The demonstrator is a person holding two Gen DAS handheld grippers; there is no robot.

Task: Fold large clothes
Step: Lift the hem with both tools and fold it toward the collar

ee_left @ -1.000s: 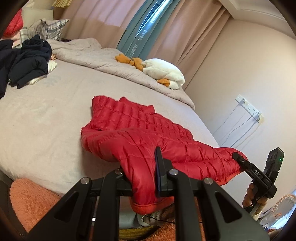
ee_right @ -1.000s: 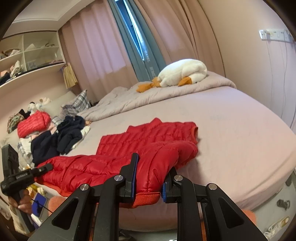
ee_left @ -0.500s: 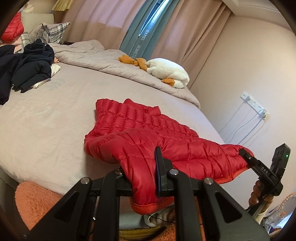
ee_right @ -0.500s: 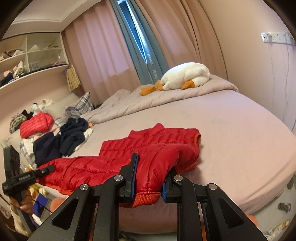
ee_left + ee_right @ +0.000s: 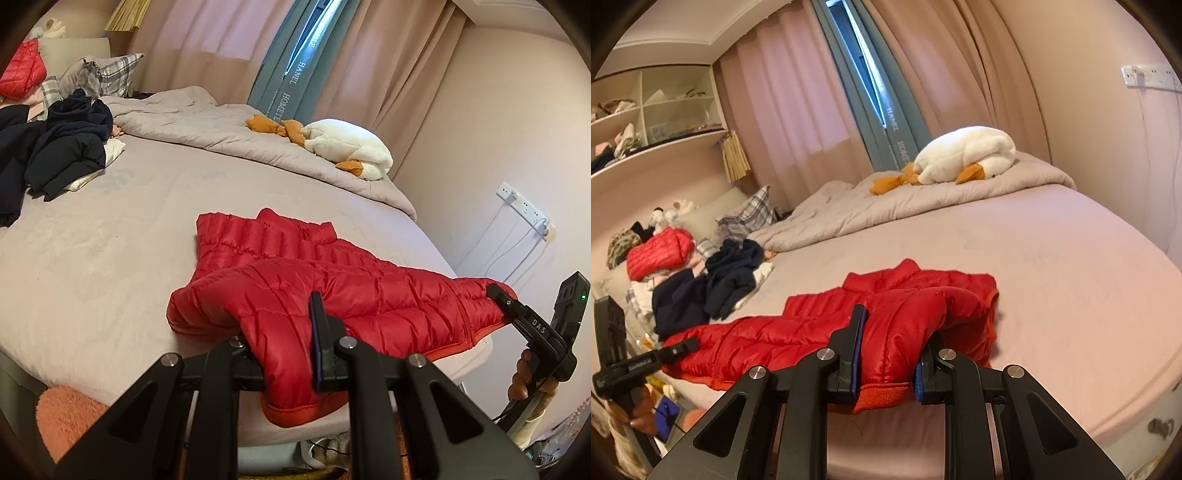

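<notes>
The puffy red quilted jacket (image 5: pixel 332 295) lies at the near edge of the big bed with the grey sheet (image 5: pixel 110 240). The left hand-held gripper (image 5: pixel 280 347) pinches one bottom corner, and the right hand-held gripper (image 5: pixel 886 354) pinches the other. Far beyond them a white stuffed goose (image 5: pixel 967 155) rests on the crumpled grey blanket (image 5: pixel 886 206).

This is a home bedroom: a wide bed with a grey sheet (image 5: pixel 1052 266), a white plush goose (image 5: pixel 964 155) at its far edge, pink curtains (image 5: pixel 798 110) behind it.
</notes>
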